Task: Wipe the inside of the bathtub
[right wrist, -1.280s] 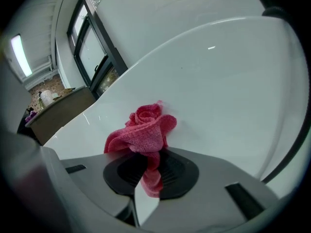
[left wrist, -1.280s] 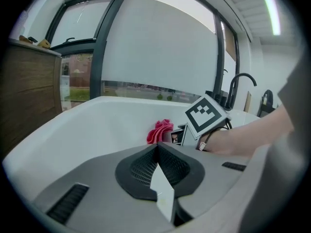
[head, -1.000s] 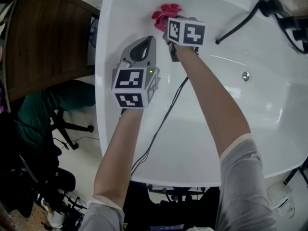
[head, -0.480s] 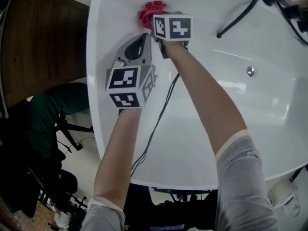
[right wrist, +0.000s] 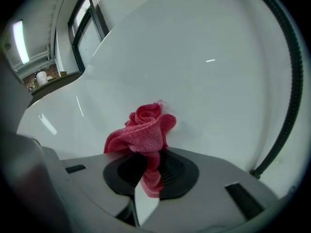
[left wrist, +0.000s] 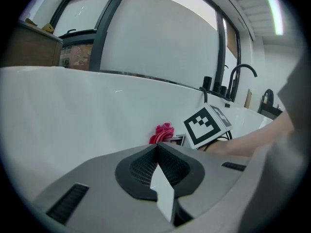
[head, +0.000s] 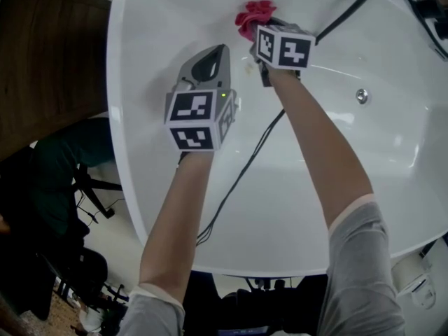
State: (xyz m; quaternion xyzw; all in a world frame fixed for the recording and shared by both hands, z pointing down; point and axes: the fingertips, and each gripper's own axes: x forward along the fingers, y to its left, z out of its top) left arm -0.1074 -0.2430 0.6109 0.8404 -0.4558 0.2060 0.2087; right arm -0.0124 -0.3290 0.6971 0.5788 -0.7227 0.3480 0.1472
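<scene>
A crumpled red cloth (head: 253, 17) presses against the far inner wall of the white bathtub (head: 392, 159). My right gripper (head: 260, 39) is shut on this cloth; in the right gripper view the red cloth (right wrist: 143, 132) bunches out from between the closed jaws, against the bathtub wall (right wrist: 218, 81). My left gripper (head: 213, 60) hovers over the tub's left side with its jaws shut and nothing in them. From the left gripper (left wrist: 158, 152) view, the red cloth (left wrist: 162, 132) and the right gripper's marker cube (left wrist: 207, 124) lie just ahead.
A black shower hose (head: 343, 16) runs down the tub's far right wall, and a metal overflow fitting (head: 361, 95) sits on the right side. A black cable (head: 241, 173) trails across the tub floor. A dark wooden cabinet (head: 49, 61) stands left of the tub rim.
My right gripper has swept the red cloth rightward along the far tub wall, after drifting left a moment earlier. The left gripper has kept its place beside it.
</scene>
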